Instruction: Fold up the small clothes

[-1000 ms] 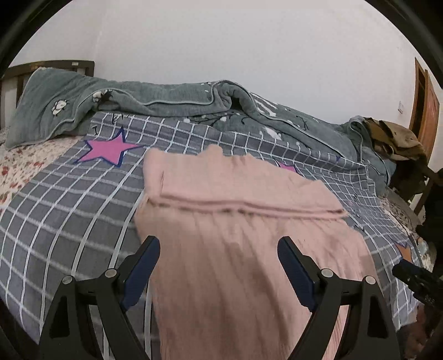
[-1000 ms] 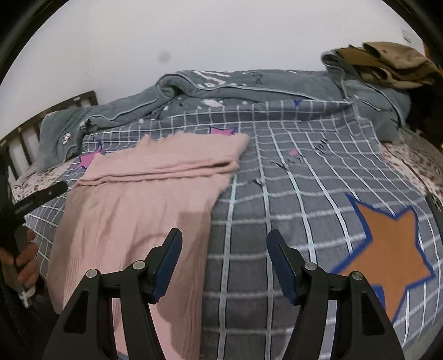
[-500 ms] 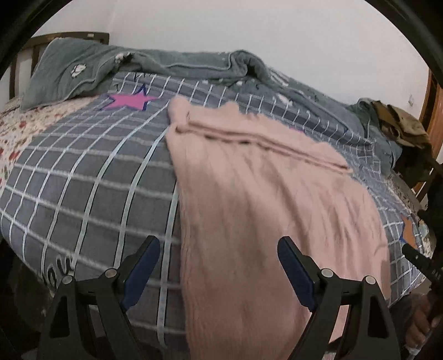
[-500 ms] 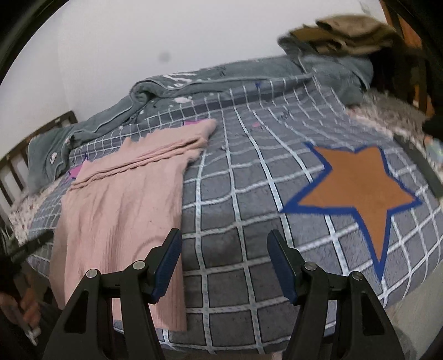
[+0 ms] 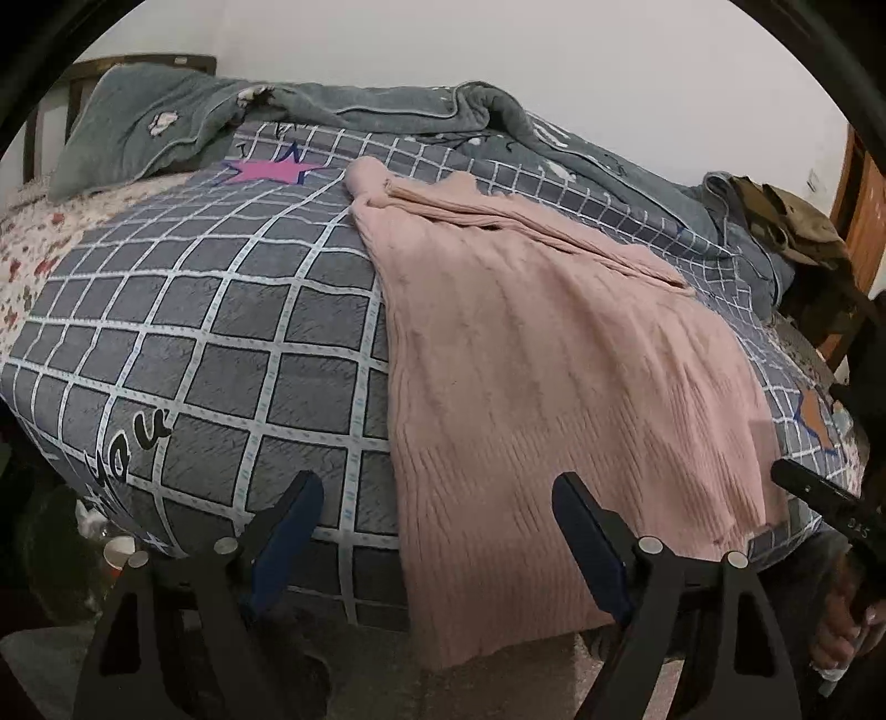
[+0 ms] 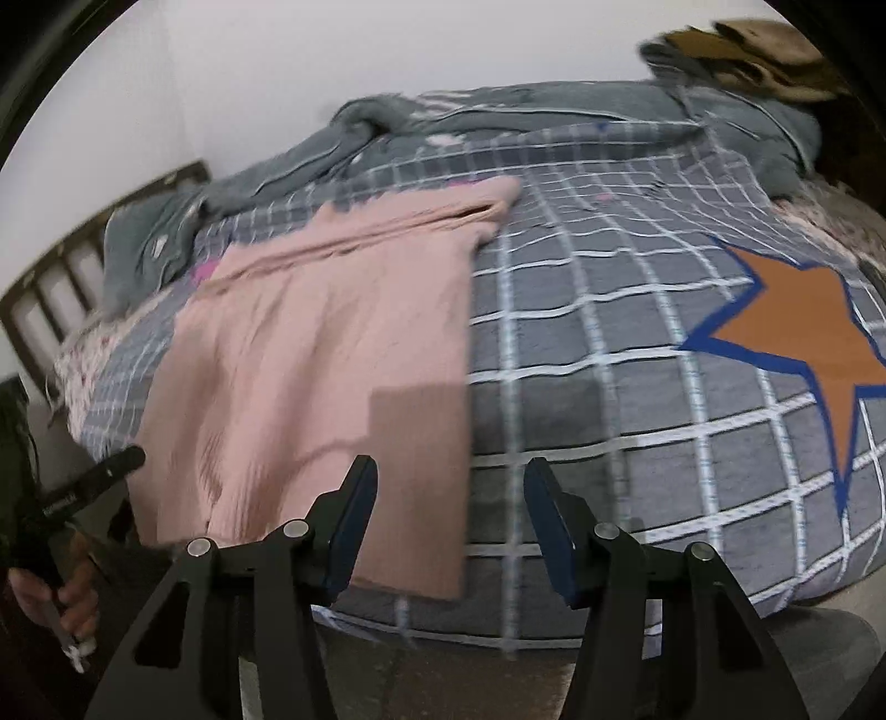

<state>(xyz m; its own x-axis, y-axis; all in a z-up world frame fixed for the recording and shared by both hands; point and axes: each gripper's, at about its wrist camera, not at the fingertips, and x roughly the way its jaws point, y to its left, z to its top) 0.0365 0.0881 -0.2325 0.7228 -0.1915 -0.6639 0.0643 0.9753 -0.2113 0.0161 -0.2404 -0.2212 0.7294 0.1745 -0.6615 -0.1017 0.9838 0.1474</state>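
Left gripper (image 5: 437, 540): jaws wide apart and closing, nothing held; the lower left corner of the pink knit garment (image 5: 531, 387) hangs over the near edge of the bed (image 5: 166, 360) just beyond them. Right gripper (image 6: 451, 518): jaws partly open and closing, empty, at the garment's lower right corner (image 6: 410, 554), which drapes the same edge. The garment lies flat on the grey checked cover (image 6: 637, 332), its far end folded over. Beyond: orange star (image 6: 803, 327), pink star (image 5: 271, 170), crumpled grey blanket (image 5: 387, 111) along the far edge, white wall (image 5: 498, 44).
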